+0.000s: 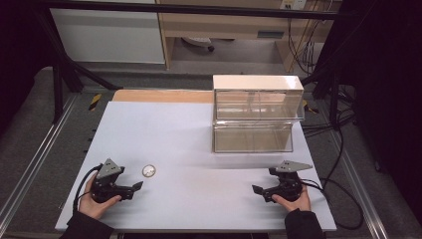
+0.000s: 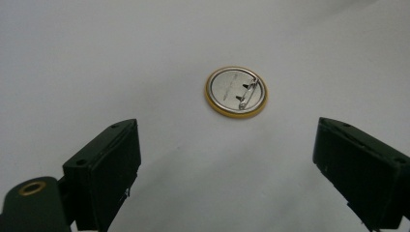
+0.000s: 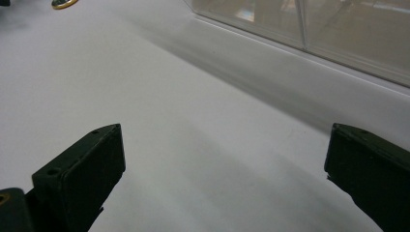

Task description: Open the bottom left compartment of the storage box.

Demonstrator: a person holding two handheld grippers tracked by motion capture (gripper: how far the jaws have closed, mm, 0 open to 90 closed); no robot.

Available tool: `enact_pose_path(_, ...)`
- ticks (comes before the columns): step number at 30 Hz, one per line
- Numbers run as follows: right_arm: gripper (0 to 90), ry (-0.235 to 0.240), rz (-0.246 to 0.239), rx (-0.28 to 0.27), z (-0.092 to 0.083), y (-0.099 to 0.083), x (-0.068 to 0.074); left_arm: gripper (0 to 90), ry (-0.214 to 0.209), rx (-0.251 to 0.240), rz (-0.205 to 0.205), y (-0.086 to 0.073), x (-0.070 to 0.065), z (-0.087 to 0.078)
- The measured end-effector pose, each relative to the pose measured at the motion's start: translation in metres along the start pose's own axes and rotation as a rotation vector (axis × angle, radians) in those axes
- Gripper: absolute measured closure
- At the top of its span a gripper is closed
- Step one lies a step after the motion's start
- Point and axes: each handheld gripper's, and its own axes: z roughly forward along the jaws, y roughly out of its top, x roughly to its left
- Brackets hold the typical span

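Face-down, yellow-rimmed pin badge (image 2: 236,92), silver back.

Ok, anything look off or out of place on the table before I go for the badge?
Only one oddity: the pin badge lies face down, its metal back and clasp pin up. It sits flat on the table, apart from the open left gripper. Nothing spilled or damaged.

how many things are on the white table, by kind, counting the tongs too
pin badge, lying back side up: 1
clear two-tier box: 1
tongs, left and right, both open: 2
total: 4
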Motion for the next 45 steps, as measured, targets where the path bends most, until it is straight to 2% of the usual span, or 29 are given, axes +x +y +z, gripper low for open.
enact_pose_path(7,2.5,-0.002,-0.01,-0.016,0.005,0.004,0.006,9.7,0.0,-0.001,-0.001,0.0,0.0,0.0)
enact_pose_path(15,7.6,-0.022,-0.018,-0.003,0.011,0.008,0.013,9.9,0.005,0.0,-0.001,0.0,0.0,0.0)
enact_pose_path(29,29.8,-0.005,-0.06,-0.027,0.019,0.018,0.024,10.0,0.008,-0.006,0.0,0.0,0.0,-0.002)
enact_pose_path(45,58.0,-0.047,-0.075,-0.054,0.029,0.035,0.027,9.9,0.012,-0.006,0.002,0.0,0.0,-0.002)
